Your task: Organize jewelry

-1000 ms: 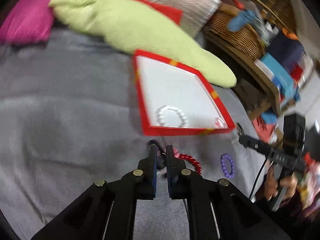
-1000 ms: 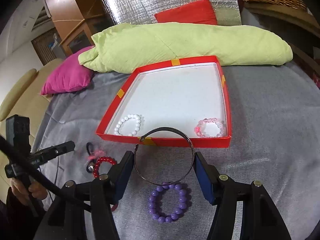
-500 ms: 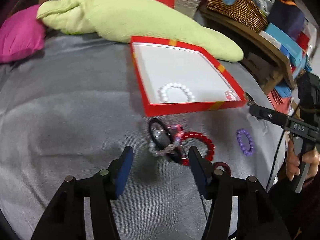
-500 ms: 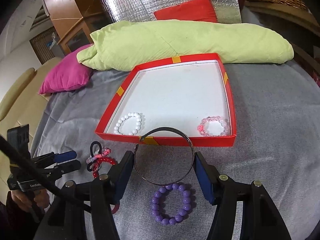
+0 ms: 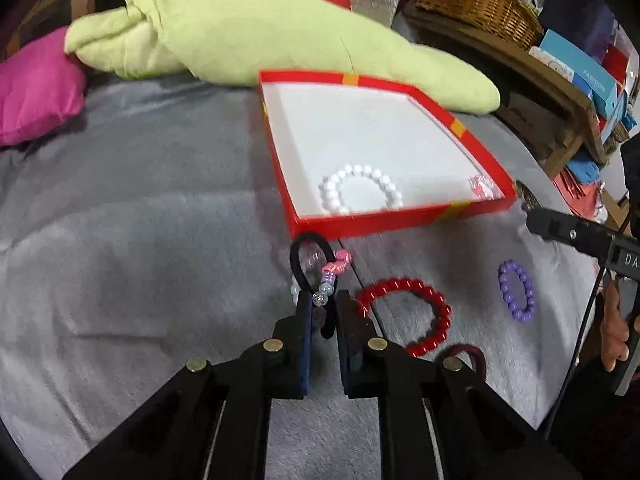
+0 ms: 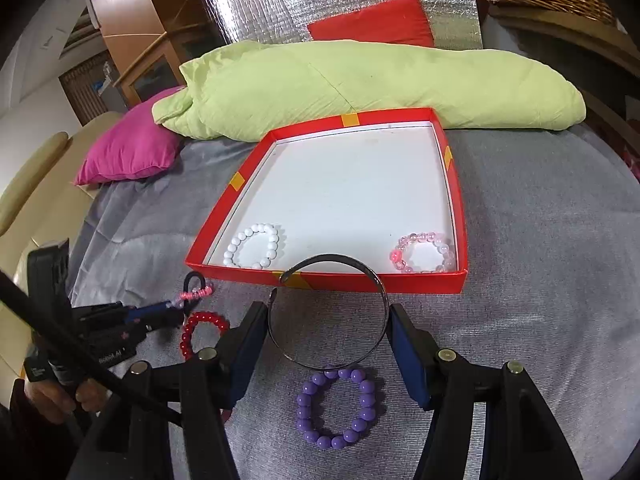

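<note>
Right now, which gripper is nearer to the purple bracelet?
Right. The right gripper, holding the metal bangle, hangs just over the purple bracelet; the left gripper is further away, beyond the red bracelet.

Your red box (image 6: 328,280) lies flat and open on the grey bed, white inside. In it, by the near wall, lie a white bead bracelet (image 6: 256,246) on the left and a pink one (image 6: 422,252) in the right corner, well apart. You hold a thin metal bangle (image 6: 330,312) upright-tilted before the box's near wall. A purple bead bracelet (image 6: 336,408) lies flat just below it. A red bead bracelet (image 5: 408,316) lies to the left, beside a black hair tie with pink and clear beads (image 5: 320,276).
</note>
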